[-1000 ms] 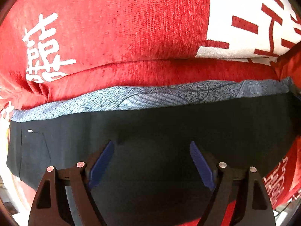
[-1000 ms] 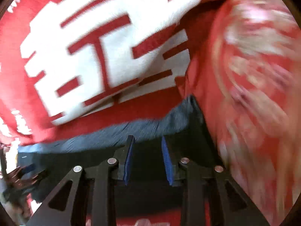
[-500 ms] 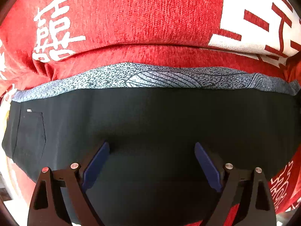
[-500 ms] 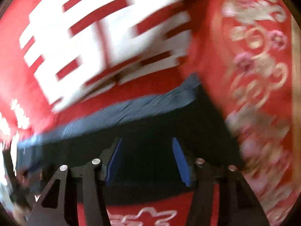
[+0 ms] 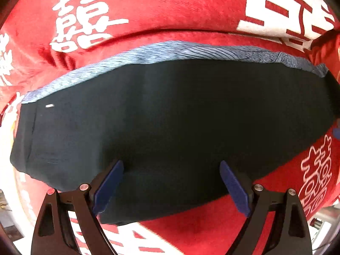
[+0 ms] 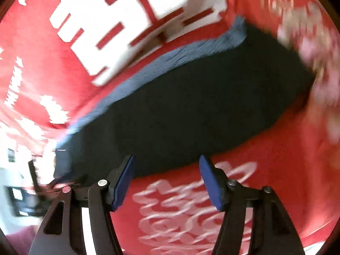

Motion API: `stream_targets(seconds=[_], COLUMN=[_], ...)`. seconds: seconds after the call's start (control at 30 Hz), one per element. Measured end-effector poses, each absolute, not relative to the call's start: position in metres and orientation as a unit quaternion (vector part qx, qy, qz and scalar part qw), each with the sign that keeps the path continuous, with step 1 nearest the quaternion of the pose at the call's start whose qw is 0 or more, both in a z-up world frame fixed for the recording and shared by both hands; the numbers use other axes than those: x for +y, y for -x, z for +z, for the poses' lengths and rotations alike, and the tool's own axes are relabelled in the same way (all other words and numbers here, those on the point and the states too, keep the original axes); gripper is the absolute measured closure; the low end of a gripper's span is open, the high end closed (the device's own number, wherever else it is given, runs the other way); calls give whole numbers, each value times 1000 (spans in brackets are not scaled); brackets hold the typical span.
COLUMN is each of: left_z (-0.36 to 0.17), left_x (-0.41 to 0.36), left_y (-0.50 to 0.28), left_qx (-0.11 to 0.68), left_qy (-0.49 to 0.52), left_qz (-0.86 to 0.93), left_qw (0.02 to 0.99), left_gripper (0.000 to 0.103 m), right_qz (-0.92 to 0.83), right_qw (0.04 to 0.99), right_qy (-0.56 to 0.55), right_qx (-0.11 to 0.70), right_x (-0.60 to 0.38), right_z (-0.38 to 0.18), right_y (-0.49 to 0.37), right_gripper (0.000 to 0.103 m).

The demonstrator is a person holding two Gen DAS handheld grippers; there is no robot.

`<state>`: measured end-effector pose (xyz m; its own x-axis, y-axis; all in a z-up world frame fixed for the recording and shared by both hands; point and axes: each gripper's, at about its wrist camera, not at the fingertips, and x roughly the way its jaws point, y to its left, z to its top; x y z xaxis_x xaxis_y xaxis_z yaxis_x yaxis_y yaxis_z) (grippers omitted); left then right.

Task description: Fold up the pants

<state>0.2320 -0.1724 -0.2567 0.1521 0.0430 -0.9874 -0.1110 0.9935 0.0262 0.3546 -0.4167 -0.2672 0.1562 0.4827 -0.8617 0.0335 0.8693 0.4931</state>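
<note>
The dark pants [image 5: 180,116] lie folded into a flat band on a red blanket with white characters [image 5: 159,4]; a blue-grey patterned strip [image 5: 170,50] runs along their far edge. My left gripper [image 5: 171,186] is open and empty, its blue pads over the pants' near edge. In the right wrist view, which is blurred, the pants [image 6: 191,99] lie ahead of my right gripper [image 6: 166,182], which is open and empty just short of their near edge.
The red blanket [image 6: 265,170] covers the whole surface around the pants. The edge of the surface and some room clutter [image 6: 19,191] show at the lower left of the right wrist view.
My right gripper opened, let go of the pants and pulled back toward me. My left gripper drew back a little, and more of the pants show.
</note>
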Motion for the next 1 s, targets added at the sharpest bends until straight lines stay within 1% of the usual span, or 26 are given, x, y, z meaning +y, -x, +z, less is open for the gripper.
stream_targets(seconds=[0.07, 0.13, 0.2, 0.33, 0.4, 0.43, 0.57, 0.63, 0.67, 0.7, 0.77, 0.8, 0.83, 0.87, 0.9, 1.0], left_z=[-252, -249, -244, -245, -249, -255, -285, -296, -303, -304, -307, -308, -307, -310, -306, -305], left_x=[-154, -121, -93, -24, 15, 31, 99, 117, 124, 122, 129, 131, 134, 140, 138, 140], left_y=[-227, -225, -239, -230, -223, -220, -207, -199, -196, -196, -196, -196, -195, -197, -194, -187], left_qx=[644, 639, 638, 629, 627, 627, 638, 640, 636, 634, 635, 635, 635, 635, 636, 637], left_qy=[21, 11, 1, -17, -27, -29, -18, -4, 11, 13, 31, 39, 47, 53, 55, 55], left_qz=[50, 58, 66, 105, 133, 141, 182, 182, 172, 172, 162, 157, 151, 144, 138, 122], left_qw=[763, 767, 767, 770, 767, 765, 748, 747, 752, 754, 755, 756, 756, 757, 757, 759], left_gripper=[10, 10, 10, 10, 10, 10, 10, 9, 7, 2, 1, 1, 1, 1, 1, 1], right_qz=[183, 223, 249, 294, 303, 305, 304, 302, 302, 303, 303, 302, 299, 294, 284, 302], right_qw=[711, 679, 652, 604, 594, 588, 580, 582, 584, 584, 582, 579, 575, 572, 576, 603], right_qy=[-242, -279, -305, -355, -371, -380, -397, -400, -403, -405, -415, -418, -423, -423, -410, -380], right_qx=[634, 642, 648, 650, 647, 646, 643, 640, 636, 634, 631, 631, 633, 639, 647, 633], right_x=[-398, -358, -324, -239, -220, -206, -190, -186, -186, -185, -182, -179, -176, -172, -169, -167], right_z=[-272, -282, -290, -320, -313, -318, -326, -332, -333, -334, -338, -342, -345, -347, -347, -324], right_y=[-332, -313, -296, -275, -263, -261, -259, -263, -265, -267, -272, -277, -280, -283, -287, -286], right_gripper=[36, 36, 36, 36, 36, 36, 36, 36, 36, 36, 37, 41, 48, 77, 93, 94])
